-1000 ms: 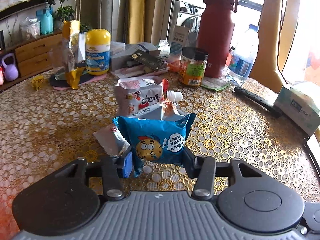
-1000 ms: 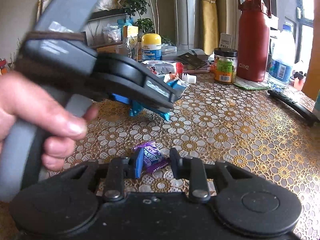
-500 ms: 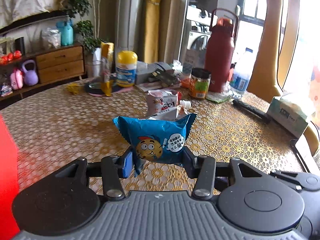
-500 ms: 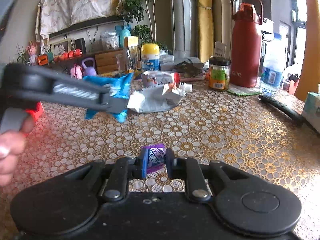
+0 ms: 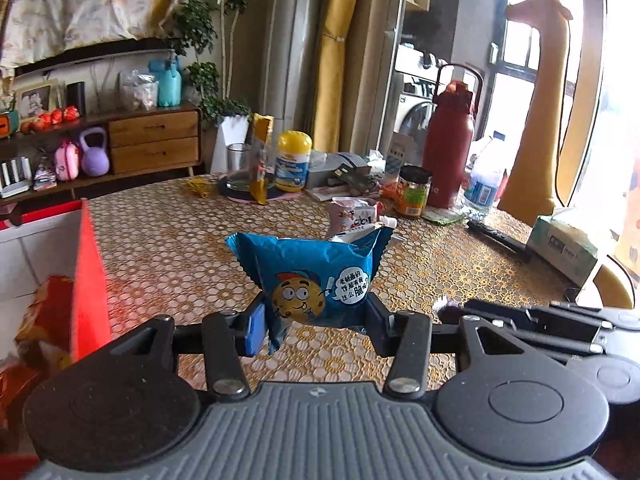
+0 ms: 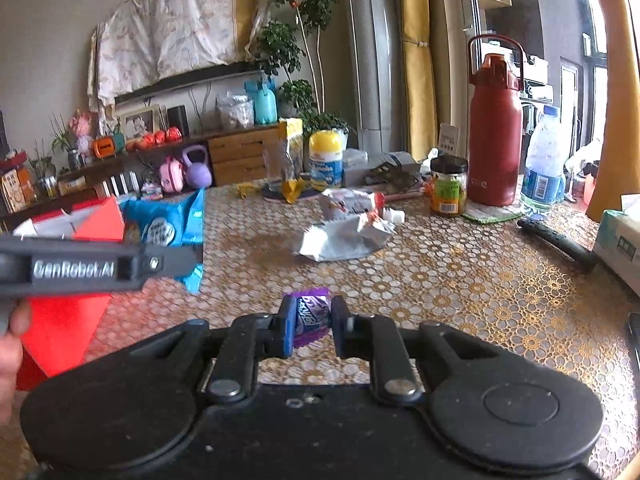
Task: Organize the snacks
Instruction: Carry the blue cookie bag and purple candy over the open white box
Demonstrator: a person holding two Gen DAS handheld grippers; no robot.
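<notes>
Blue cookie packet (image 5: 316,276) pinched in left tongs (image 5: 316,320), long axis crosswise, held above tabletop (image 5: 168,248). Red bag (image 5: 86,280) opens at 9 o'clock, nearest left hand. Right tongs (image 6: 310,326) pinch purple candy (image 6: 310,316), red bag at 10 o'clock

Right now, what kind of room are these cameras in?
Most likely a home living or dining room: a round table under a gold lace-pattern cloth, a wooden drawer sideboard holding framed photos, and a tall potted plant.
</notes>
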